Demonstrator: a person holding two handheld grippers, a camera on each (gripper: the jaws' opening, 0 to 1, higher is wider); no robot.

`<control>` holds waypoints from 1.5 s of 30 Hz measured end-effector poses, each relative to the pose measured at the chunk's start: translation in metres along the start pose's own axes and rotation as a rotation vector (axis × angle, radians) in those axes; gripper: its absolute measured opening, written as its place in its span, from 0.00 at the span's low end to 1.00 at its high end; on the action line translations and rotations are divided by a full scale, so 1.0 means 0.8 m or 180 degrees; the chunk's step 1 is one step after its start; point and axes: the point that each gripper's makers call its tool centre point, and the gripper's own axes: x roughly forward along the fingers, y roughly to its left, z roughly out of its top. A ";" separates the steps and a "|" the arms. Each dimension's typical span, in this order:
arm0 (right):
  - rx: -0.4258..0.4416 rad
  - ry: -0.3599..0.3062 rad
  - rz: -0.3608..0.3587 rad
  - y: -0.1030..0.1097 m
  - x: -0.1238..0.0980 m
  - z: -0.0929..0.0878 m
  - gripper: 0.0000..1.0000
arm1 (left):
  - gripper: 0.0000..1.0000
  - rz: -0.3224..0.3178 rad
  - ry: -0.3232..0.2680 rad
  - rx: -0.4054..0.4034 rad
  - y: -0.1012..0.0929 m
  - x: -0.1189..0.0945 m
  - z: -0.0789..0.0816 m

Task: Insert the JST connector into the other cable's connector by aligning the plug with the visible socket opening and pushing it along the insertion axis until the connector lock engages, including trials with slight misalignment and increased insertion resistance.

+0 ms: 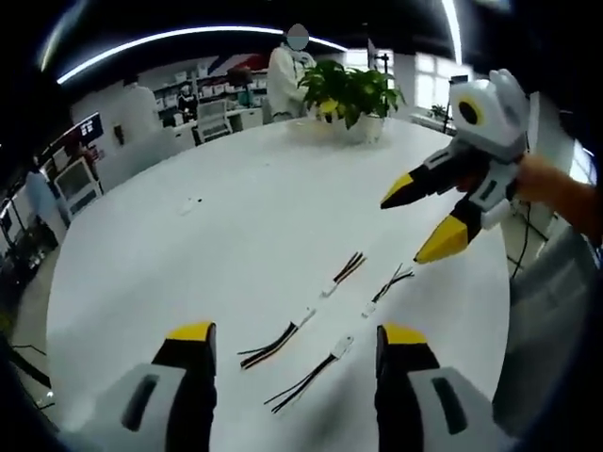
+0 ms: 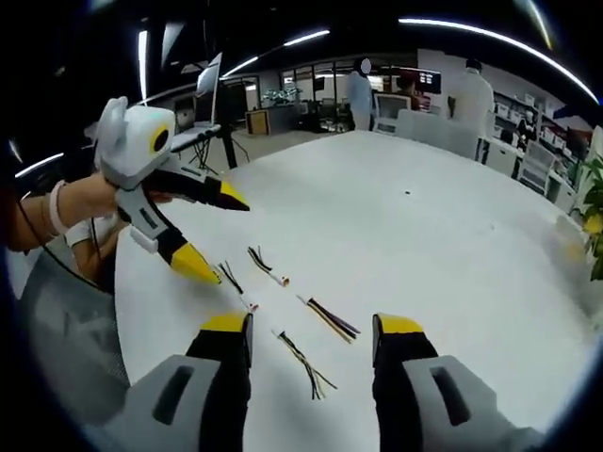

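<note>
Both tools apart, nothing gripped: left tool low over the white surface, right tool raised beside it, jaws spread. 4 short cables lie loose on the surface between my jaws, each with a white connector end: cable A, cable B, cable C, cable D. I judge they are fanned apart so each can be picked singly. No mating begun. Only container: a pot holding a plant, far side.
</note>
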 end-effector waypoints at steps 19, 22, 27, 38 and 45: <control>-0.0606 0.0034 0.0613 0.013 0.030 -0.011 0.32 | 0.37 -0.0321 0.0063 0.0384 -0.015 0.027 -0.008; -0.0574 -0.0020 0.0720 0.017 0.034 -0.011 0.29 | 0.30 -0.0449 0.0008 0.0493 -0.021 0.029 -0.005; -0.0538 -0.0119 0.0871 0.019 0.043 -0.010 0.26 | 0.26 -0.0532 -0.0012 0.0465 -0.019 0.037 -0.007; -0.0541 -0.0285 0.1135 0.012 0.069 -0.011 0.16 | 0.19 -0.0713 -0.0165 0.0538 -0.009 0.052 -0.012; -0.0532 -0.0323 0.1159 0.006 0.084 -0.013 0.15 | 0.15 -0.0854 -0.0229 0.0601 -0.014 0.061 -0.014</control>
